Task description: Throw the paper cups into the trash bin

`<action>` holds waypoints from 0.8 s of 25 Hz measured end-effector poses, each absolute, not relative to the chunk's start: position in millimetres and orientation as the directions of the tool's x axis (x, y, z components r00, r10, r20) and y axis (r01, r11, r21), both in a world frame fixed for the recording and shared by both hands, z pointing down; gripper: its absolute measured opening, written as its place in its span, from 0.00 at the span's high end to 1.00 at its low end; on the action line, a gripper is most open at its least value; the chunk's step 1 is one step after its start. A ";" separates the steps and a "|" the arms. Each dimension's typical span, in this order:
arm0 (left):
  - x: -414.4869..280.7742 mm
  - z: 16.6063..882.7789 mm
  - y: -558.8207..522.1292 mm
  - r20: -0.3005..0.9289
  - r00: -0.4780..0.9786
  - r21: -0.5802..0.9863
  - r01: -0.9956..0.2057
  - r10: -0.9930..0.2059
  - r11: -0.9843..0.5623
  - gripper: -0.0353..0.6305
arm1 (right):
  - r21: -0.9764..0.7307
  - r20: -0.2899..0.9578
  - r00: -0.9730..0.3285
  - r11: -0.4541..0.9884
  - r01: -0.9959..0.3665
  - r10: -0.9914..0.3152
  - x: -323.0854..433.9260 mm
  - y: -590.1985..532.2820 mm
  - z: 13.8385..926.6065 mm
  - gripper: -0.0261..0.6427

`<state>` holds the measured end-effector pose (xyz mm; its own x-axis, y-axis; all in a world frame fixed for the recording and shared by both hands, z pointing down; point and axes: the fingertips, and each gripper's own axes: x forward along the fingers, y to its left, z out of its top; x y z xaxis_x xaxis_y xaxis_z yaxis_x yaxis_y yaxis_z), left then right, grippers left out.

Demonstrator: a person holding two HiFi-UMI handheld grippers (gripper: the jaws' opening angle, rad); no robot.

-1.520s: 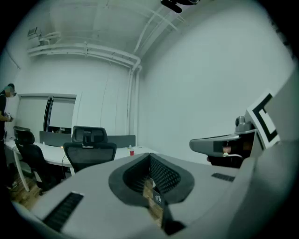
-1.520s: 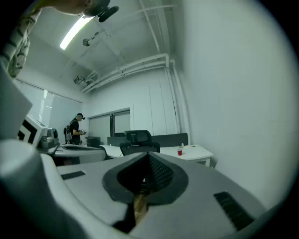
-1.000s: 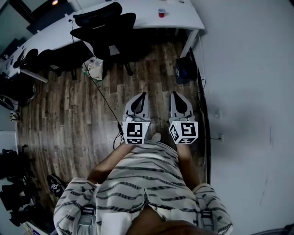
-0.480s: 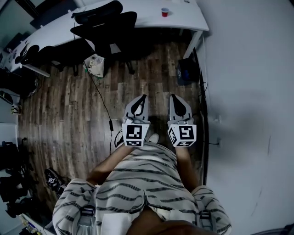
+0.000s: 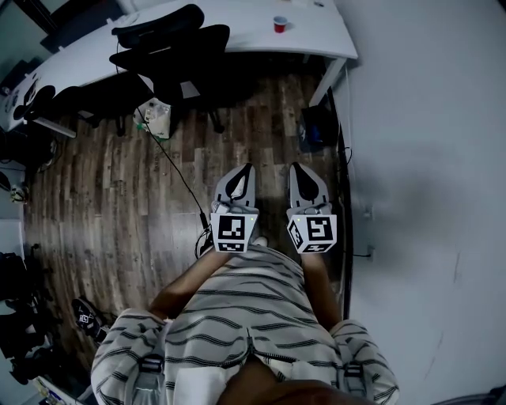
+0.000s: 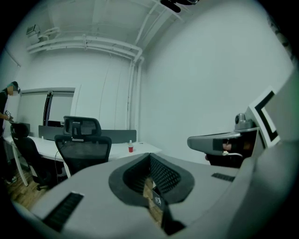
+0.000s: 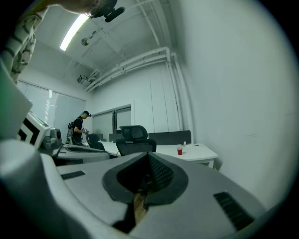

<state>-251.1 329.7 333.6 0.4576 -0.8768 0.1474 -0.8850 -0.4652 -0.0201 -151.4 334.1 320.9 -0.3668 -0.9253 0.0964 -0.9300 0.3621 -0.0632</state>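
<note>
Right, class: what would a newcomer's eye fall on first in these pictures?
The left gripper and right gripper, both shut, point side by side over the wood floor at the head view's centre. Beyond them a lone red cup stands on the white desk near the wall, with black chairs to its left.

A long white worktop (image 5: pixel 308 39) runs along the far side, with black office chairs (image 5: pixel 182 55) pushed up against it. The floor (image 5: pixel 111 198) is dark wood planks, and a thin black cable (image 5: pixel 175 168) trails across it. A plain white wall (image 5: pixel 427 158) stands alongside. A person (image 7: pixel 77 127) in dark clothes stands farther off.
</note>
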 end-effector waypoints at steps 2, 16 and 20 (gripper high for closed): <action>-250.4 334.3 311.1 0.148 0.458 -0.015 -0.885 -0.877 -0.465 0.91 | -0.065 0.101 -0.364 0.359 -0.931 -0.926 -150.8 315.9 322.4 0.95; -251.7 312.4 121.2 0.135 0.524 0.008 -0.849 -0.841 -0.528 0.91 | -0.057 0.100 -0.300 0.295 -0.954 -0.949 -154.8 138.9 299.9 0.95; -250.2 305.7 69.0 0.142 0.562 0.004 -0.824 -0.815 -0.567 0.91 | -0.062 0.104 -0.259 0.254 -0.965 -0.960 -156.3 92.6 293.0 0.95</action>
<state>-250.2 69.0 305.7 0.5617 -0.8151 0.1422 -0.8238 -0.5669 0.0044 -156.3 92.6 293.0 -0.2590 -0.9603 0.1036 -0.9653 0.2536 -0.0625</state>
